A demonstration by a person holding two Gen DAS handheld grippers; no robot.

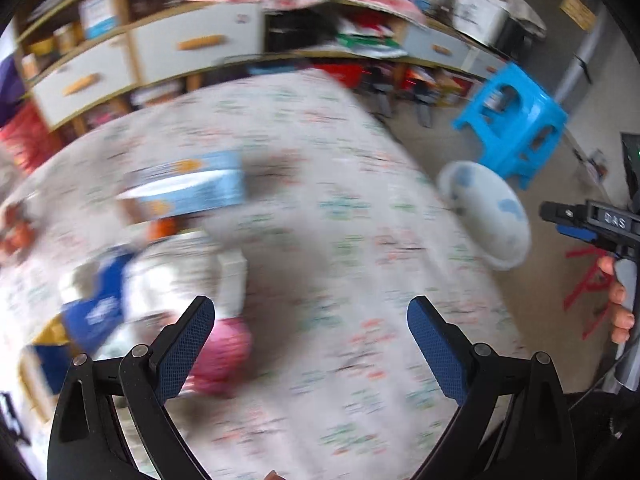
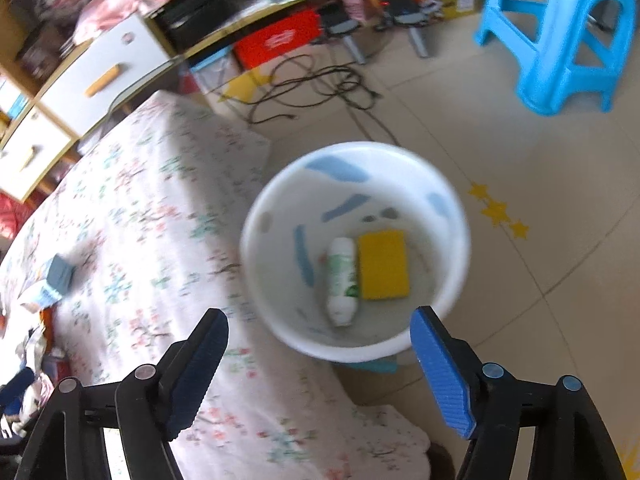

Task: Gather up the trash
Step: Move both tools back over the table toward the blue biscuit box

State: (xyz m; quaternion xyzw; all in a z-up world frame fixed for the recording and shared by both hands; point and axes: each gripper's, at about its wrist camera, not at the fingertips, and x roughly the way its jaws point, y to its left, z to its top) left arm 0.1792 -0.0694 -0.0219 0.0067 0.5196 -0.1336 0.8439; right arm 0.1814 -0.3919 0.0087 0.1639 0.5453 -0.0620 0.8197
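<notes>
A white bin with blue marks (image 2: 354, 184) stands on the floor beside the table; inside lie a white-and-green bottle (image 2: 341, 280) and a yellow sponge (image 2: 383, 265). My right gripper (image 2: 320, 330) hangs open above the bin's near rim, nothing between its fingers. My left gripper (image 1: 311, 320) is open over the flowered tablecloth (image 1: 320, 208), empty. Blurred trash lies left of it: a light blue carton (image 1: 188, 184), a blue wrapper (image 1: 98, 312), a pink item (image 1: 224, 354) by the left finger. The bin (image 1: 486, 216) shows past the table's right edge. The right gripper's body (image 1: 592, 224) and a hand (image 1: 618, 304) show at far right.
A blue plastic stool (image 2: 560, 36) stands on the tiled floor behind the bin, with black cables (image 2: 320, 84) nearby. Shelves and white drawers (image 1: 152, 52) run along the back. A small grey block (image 2: 61, 274) and a wrapper (image 2: 40, 296) lie on the table's left side.
</notes>
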